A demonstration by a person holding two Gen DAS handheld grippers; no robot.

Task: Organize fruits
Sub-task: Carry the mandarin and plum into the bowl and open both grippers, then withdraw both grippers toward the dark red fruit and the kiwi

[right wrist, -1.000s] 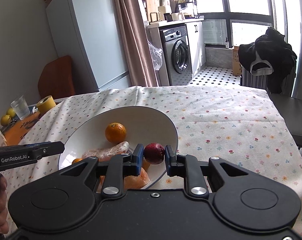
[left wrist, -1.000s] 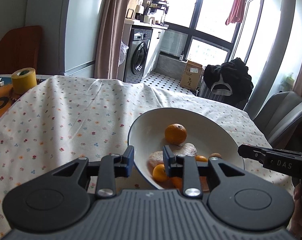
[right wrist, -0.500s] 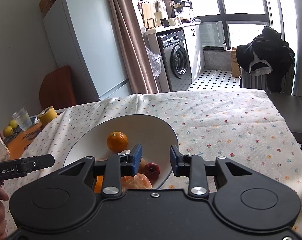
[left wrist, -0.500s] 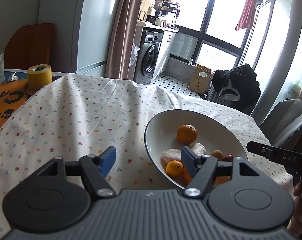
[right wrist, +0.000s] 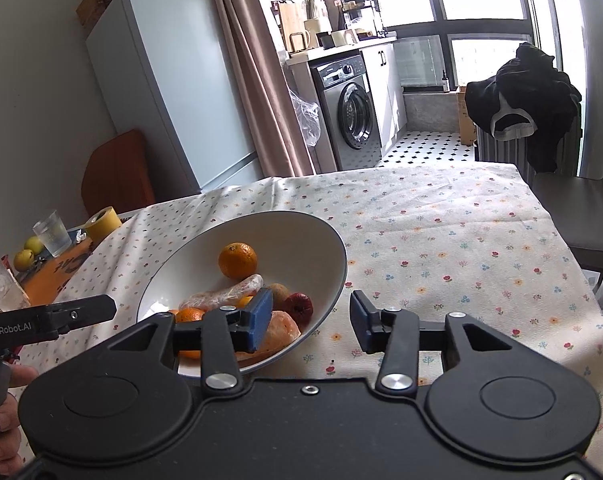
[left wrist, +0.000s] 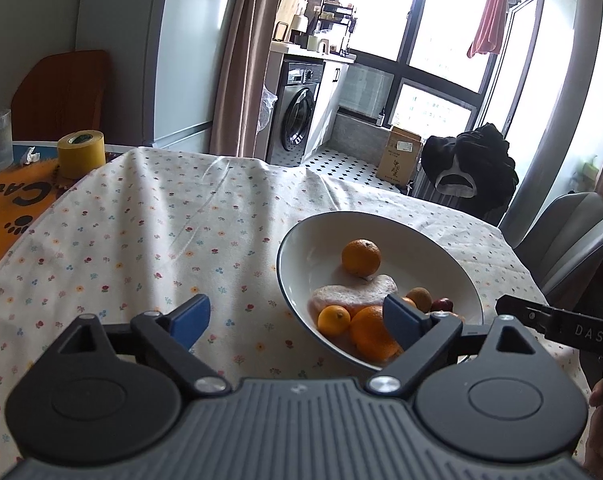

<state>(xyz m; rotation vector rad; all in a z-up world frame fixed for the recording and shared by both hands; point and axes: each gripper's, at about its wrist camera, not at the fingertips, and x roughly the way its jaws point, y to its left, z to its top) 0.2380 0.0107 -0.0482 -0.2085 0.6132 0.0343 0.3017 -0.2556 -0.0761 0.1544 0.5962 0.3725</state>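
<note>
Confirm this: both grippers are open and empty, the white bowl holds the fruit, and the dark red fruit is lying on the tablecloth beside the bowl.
One error: the dark red fruit lies inside the white bowl, not on the tablecloth, as the right wrist view shows. The rest holds: the left gripper and right gripper are open and empty.

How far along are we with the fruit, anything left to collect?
Looks mostly done: oranges, a small red fruit and wrapped pieces sit in the white bowl. Nothing is in hand; the left gripper and right gripper are both open and empty. Two yellow-green fruits beside the glass may remain.
</note>
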